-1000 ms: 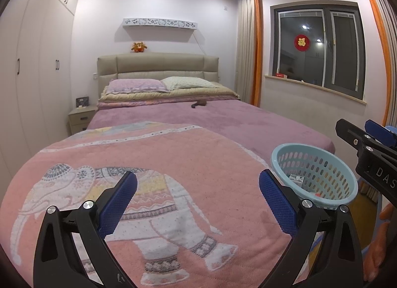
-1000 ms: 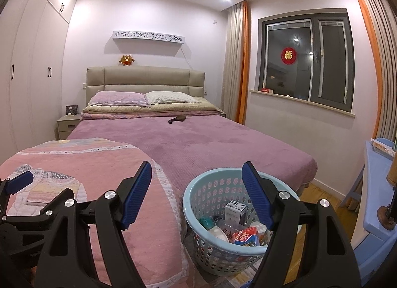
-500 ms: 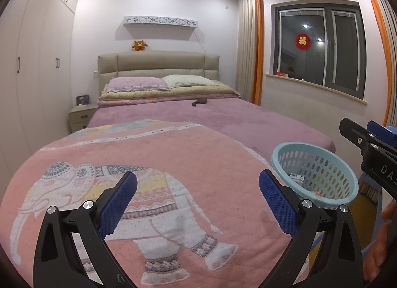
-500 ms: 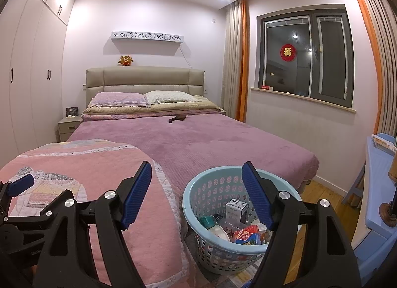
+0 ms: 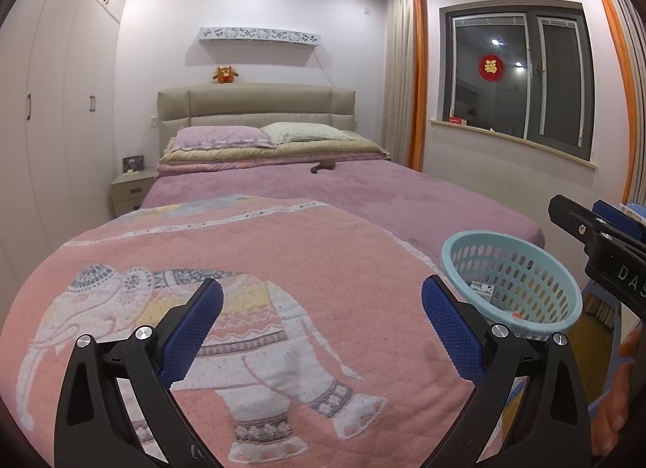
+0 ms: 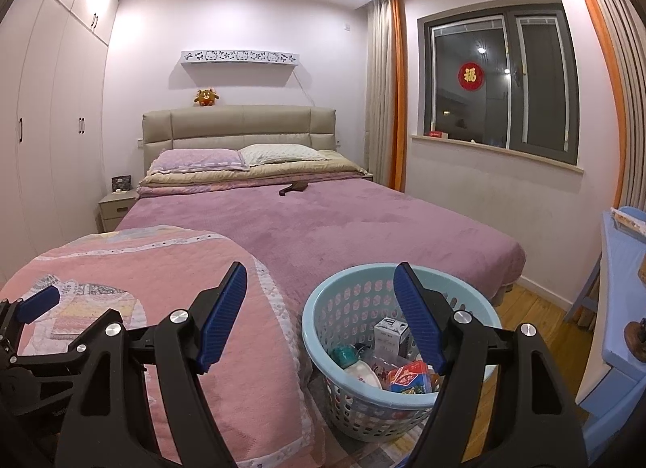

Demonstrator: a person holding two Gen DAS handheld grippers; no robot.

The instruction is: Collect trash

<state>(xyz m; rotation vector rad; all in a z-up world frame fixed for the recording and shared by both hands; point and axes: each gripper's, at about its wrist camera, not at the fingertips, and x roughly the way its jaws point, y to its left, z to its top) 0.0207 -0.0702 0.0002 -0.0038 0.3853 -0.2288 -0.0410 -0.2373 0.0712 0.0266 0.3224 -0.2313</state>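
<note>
A light blue perforated basket (image 6: 335, 308) stands on the floor at the foot of the bed; it also shows in the left wrist view (image 5: 537, 262). It holds trash: a white box (image 6: 389, 333), a red packet (image 6: 410, 375), a white item (image 6: 363, 373). My left gripper (image 5: 321, 306) is open and empty above the pink elephant blanket (image 5: 250, 266). My right gripper (image 6: 321, 290) is open and empty, above the basket's near left rim. A small dark brown object (image 6: 294, 186) lies far up the purple bed.
The bed (image 6: 343, 226) fills the middle, with pillows (image 6: 198, 157) and headboard behind. A nightstand (image 6: 115, 205) and white wardrobes (image 6: 48, 145) are left. A blue table (image 6: 621, 266) is right. Wooden floor (image 6: 537, 306) runs beside the bed under the window (image 6: 500, 80).
Both grippers have drifted slightly; the views shift a little downward. Both stay open and empty. The basket and its trash have not moved.
</note>
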